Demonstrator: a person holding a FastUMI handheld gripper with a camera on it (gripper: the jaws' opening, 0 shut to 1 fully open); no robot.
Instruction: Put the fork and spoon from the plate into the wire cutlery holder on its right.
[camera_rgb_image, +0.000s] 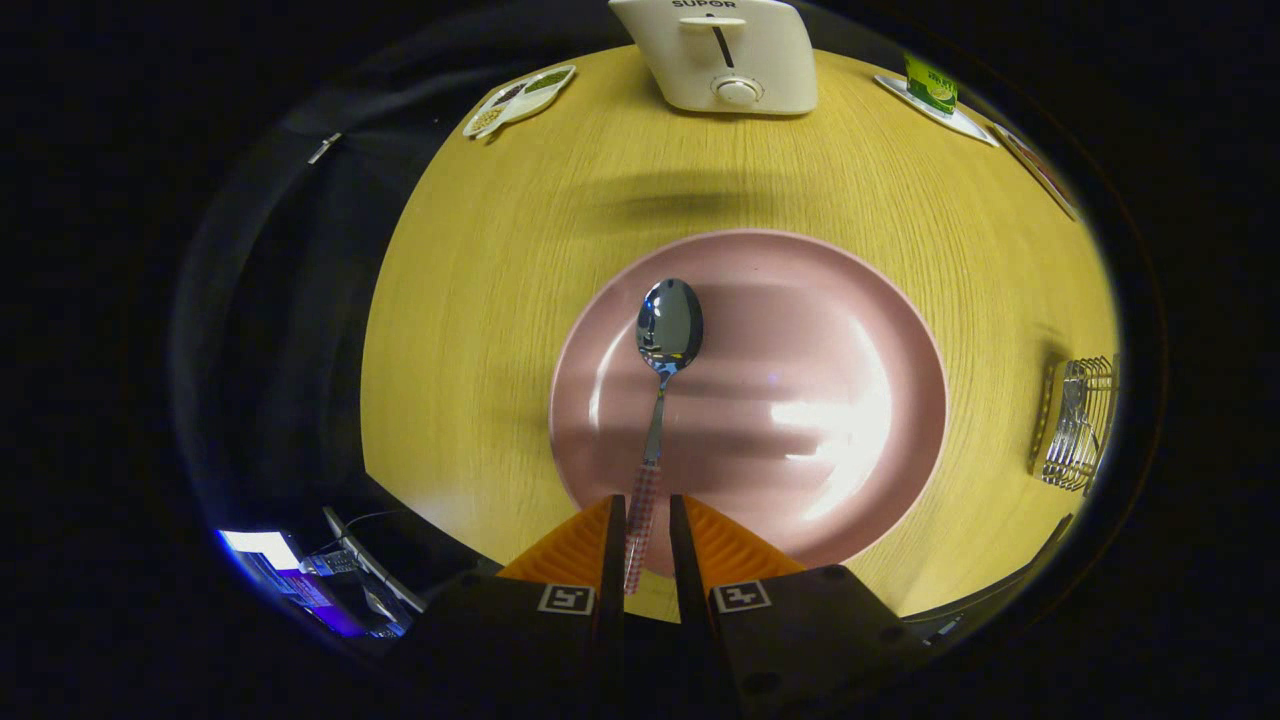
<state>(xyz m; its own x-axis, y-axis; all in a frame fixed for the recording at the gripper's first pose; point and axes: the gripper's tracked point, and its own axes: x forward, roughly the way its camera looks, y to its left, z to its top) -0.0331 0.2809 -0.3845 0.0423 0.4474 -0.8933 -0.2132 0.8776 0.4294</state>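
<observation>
A steel spoon (668, 325) with a pink checked handle lies on the pink plate (860, 330), bowl pointing away from me. Its handle runs back over the plate's near rim and in between my fingers. My gripper (647, 520) has its orange fingers (575, 545) drawn close around the handle. The left finger is against the handle and a thin gap shows at the right one. To the right of the plate stands the wire cutlery holder (1078, 425), with something silvery inside it that I cannot make out.
The plate sits on a round wooden table (480, 300). At the far edge stand a white appliance (725, 55), a small divided dish (520, 100) to its left and a flat tray with a green packet (935, 95) to its right.
</observation>
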